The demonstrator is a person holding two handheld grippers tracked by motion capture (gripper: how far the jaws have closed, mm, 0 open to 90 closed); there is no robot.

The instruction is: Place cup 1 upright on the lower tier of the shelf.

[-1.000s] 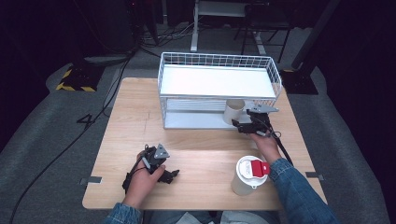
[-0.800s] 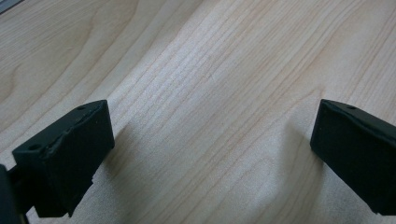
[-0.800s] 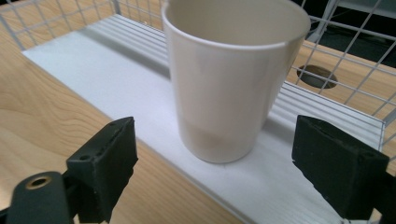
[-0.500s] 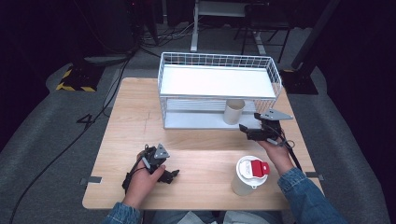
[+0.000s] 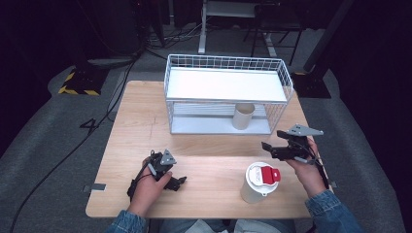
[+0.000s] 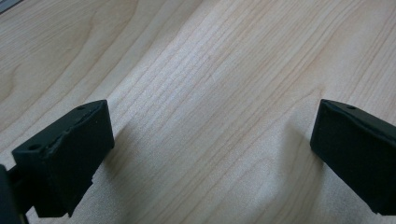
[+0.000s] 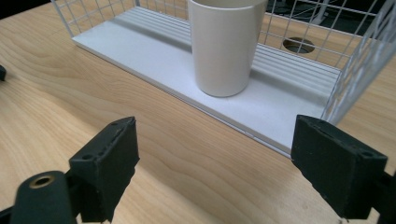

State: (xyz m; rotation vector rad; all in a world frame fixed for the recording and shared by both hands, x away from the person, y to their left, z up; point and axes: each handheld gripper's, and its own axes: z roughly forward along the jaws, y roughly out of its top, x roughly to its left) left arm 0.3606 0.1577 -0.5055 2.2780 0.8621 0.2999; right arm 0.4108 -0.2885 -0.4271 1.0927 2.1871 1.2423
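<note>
Right claw empty, cup on the rack's low shelf just ahead of it.

My right claw (image 5: pixel 266 147) hangs over the table's right side, jaws apart with nothing between them; they have just been closing a little. The cup (image 7: pixel 225 44) stands upright on the low shelf of the wire rack (image 5: pixel 224 63), mouth up, long axis vertical, up and left of the claw in the high view. My left claw (image 5: pixel 180 181) rests wide on bare wood at the near left, well apart from the cup. A lidded tub (image 5: pixel 260 182) sits near right. I judge the right hand nearer by far.
</note>
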